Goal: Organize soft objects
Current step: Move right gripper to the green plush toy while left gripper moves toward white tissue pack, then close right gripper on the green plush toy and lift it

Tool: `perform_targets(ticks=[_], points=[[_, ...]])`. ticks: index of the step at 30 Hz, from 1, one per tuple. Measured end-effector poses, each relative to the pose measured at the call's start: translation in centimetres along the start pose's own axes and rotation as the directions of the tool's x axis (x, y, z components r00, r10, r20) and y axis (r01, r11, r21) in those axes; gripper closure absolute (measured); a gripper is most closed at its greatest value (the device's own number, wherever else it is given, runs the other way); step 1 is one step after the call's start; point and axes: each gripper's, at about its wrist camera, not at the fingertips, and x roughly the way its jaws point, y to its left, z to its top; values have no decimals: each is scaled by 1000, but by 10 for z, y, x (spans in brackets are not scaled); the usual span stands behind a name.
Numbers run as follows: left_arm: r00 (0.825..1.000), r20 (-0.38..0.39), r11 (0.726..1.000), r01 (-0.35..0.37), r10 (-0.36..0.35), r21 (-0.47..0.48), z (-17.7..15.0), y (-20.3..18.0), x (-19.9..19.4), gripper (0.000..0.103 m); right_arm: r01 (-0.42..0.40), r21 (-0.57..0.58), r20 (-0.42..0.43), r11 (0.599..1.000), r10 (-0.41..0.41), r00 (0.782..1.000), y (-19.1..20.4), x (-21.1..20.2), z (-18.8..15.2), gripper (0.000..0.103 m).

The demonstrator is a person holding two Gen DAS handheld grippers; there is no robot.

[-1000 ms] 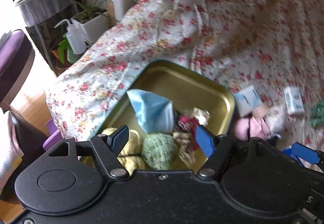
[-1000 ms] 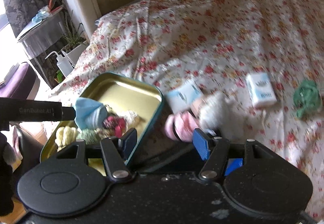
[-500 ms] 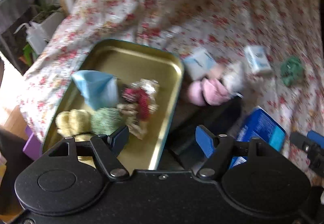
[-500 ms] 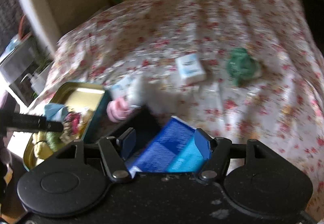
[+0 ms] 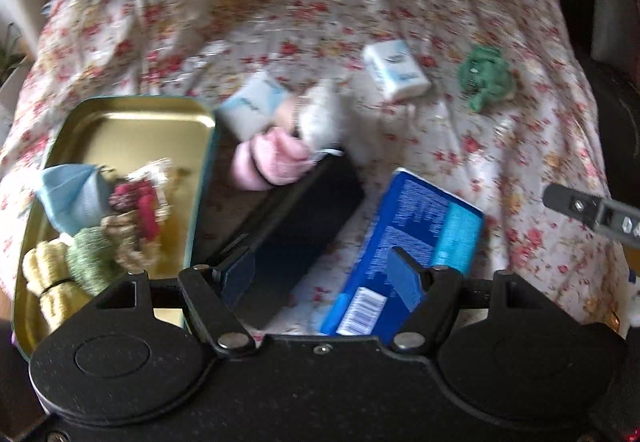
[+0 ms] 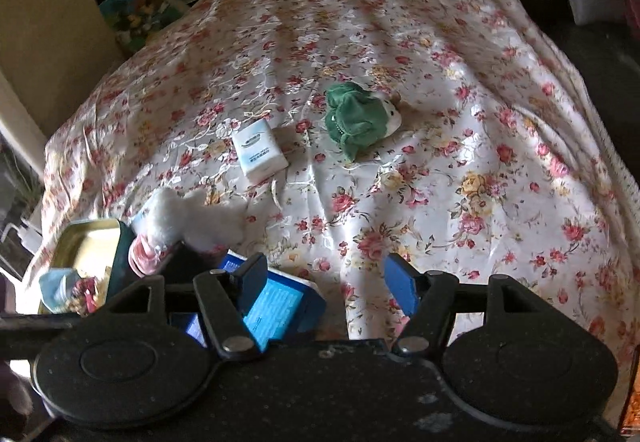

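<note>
Left wrist view shows the left gripper (image 5: 324,274) low over the near edge of the bed (image 5: 520,182), with its blue tips spread apart and nothing pinched between them. Under it lie a black flat box (image 5: 304,218) and a blue box (image 5: 420,226); these look hard, so they are likely not part of the tidy-up.

By the near left corner of the bed sits the gold tin tray (image 5: 132,126). It already holds a yellow knit ball (image 5: 44,266), a green knit ball (image 5: 90,256), a red and cream soft bundle (image 5: 140,206) and a light blue cloth (image 5: 68,190). So a good part of the job looks done.

Just past the tray's right rim, a pink soft thing (image 5: 272,158) and a white fluffy toy (image 5: 320,114) still lie on the bed, touching each other, with a small white pack (image 5: 252,106) right beside them. Farther toward the middle of the bed there is another white pack (image 6: 260,152), and beside it a green soft toy (image 6: 360,118).

From the right wrist view, the right gripper (image 6: 326,278) is spread too and holds nothing; its tips have just been opening, over bare sheet.

What looks left: the pink thing, the white toy and the green toy, and maybe the two packs if they are soft.
</note>
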Motion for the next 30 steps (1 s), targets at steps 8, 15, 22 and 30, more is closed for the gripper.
perform_targets(ticks=[8,15,22,30], points=[[999,7,997,43,-44,57,2,-21,4,34,75,58,24,995,-77,997,-12,23,28,35],[999,6,996,42,-43,78,4,-28,10,34,147,34,79,989,-149,986,-14,59,69,18],[999,-9,995,44,-44,86,6,-31,17,34,214,-15,173,977,-208,963,-7,100,105,1],[1000,6,994,28,-28,107,7,-33,21,34,198,-34,97,980,-194,976,-6,159,132,2]])
